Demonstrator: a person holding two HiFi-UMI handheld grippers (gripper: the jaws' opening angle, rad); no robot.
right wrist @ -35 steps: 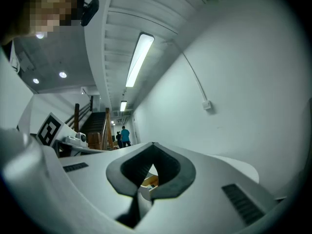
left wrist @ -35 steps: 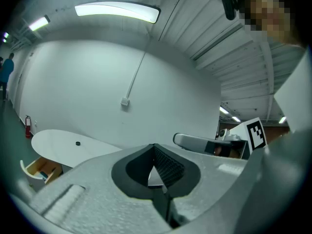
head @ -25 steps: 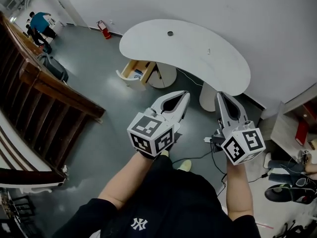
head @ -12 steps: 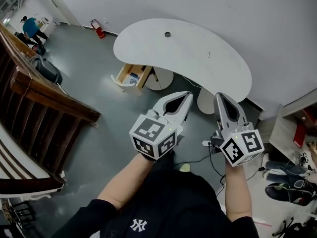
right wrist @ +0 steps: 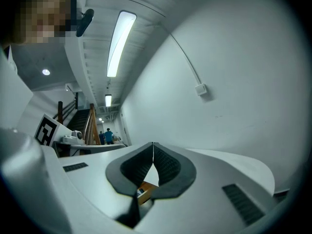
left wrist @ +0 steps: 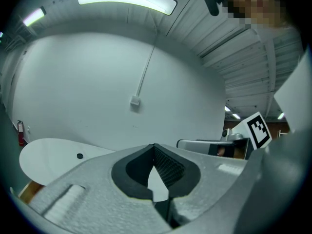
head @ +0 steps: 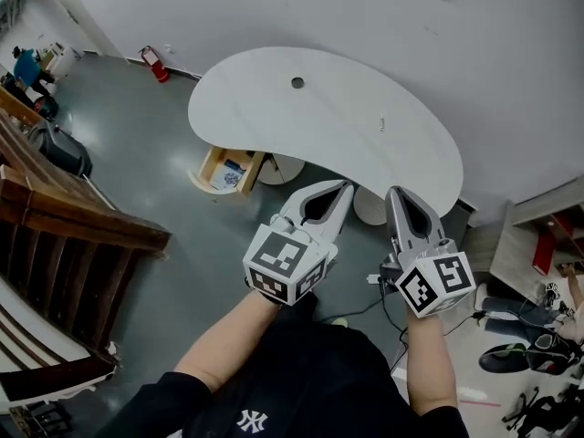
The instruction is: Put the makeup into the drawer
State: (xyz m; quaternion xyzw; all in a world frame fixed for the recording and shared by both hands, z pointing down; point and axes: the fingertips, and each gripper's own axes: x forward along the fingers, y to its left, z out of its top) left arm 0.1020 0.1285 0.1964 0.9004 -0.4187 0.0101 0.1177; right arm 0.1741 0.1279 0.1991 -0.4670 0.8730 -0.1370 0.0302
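Low in the middle of the head view, the left gripper [head: 343,188] and right gripper [head: 395,192] sit side by side, each with its marker cube nearest the person, pointing toward a white kidney-shaped tabletop [head: 274,117] that fills the upper centre of the frame. Both are closed and empty: in the left gripper view the dark ribbed pads [left wrist: 168,167] meet at their tips with only bare wall and table showing through the hollow behind them, and in the right gripper view the pads [right wrist: 168,165] meet the same way. A small pale sliver [head: 381,123], possibly the makeup though too small to tell, lies on the right part of the tabletop, well apart from a dark round hole [head: 297,82] near its middle. Beneath the table's lower left edge a light wooden drawer [head: 213,162] stands pulled open over the grey floor. A brown wooden stair railing [head: 82,217] crosses the left side of the frame.
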